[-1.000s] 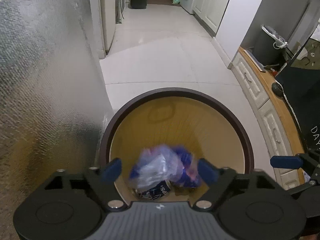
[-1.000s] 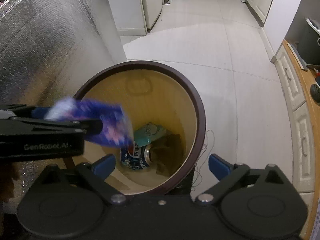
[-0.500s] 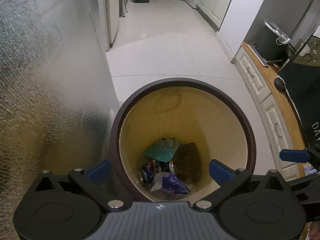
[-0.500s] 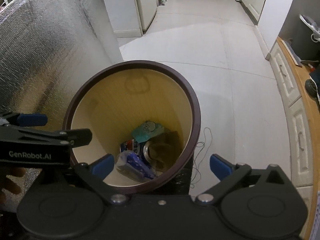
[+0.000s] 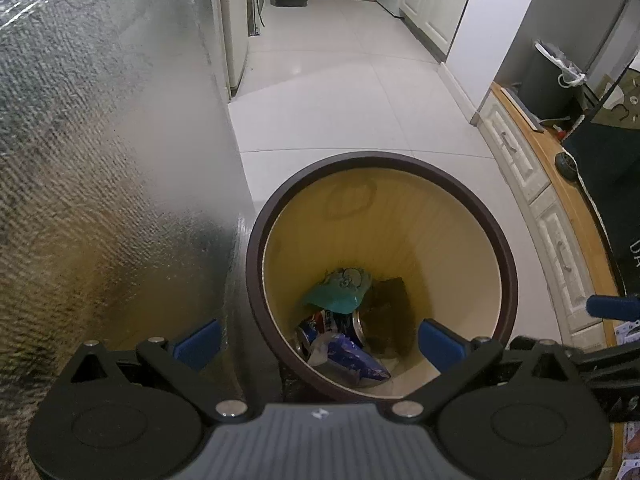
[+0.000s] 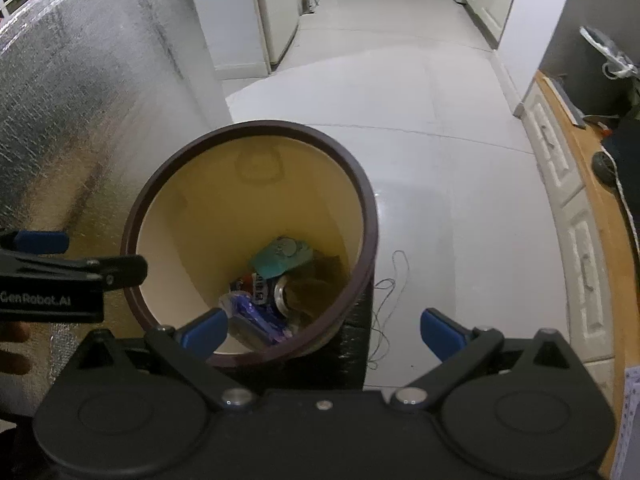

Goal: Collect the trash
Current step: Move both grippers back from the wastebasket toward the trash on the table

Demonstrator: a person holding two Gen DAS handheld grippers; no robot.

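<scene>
Lying at the bottom of the round cream-lined bin with a dark brown rim [image 5: 256, 240], a crumpled blue-and-white plastic wrapper [image 5: 352, 360] is seen beside a crushed can [image 5: 320, 326], evidently dropped there. The left gripper [image 5: 318, 340], just opened, and the right gripper [image 6: 324, 330] are both held spread and empty above the rim; bare white floor tile [image 6: 420, 160] is left open beyond.

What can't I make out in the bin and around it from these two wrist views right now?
- Bin floor: near part cut off by its own rim and the left gripper body, left wrist view.
- Crushed can: label too small to read; partly under the blue wrapper and teal packet.
- Dark brown item: in shadow, identity unclear.
- Right gripper: hides the floor below it.
- Bin's outside base: not visible.
</scene>
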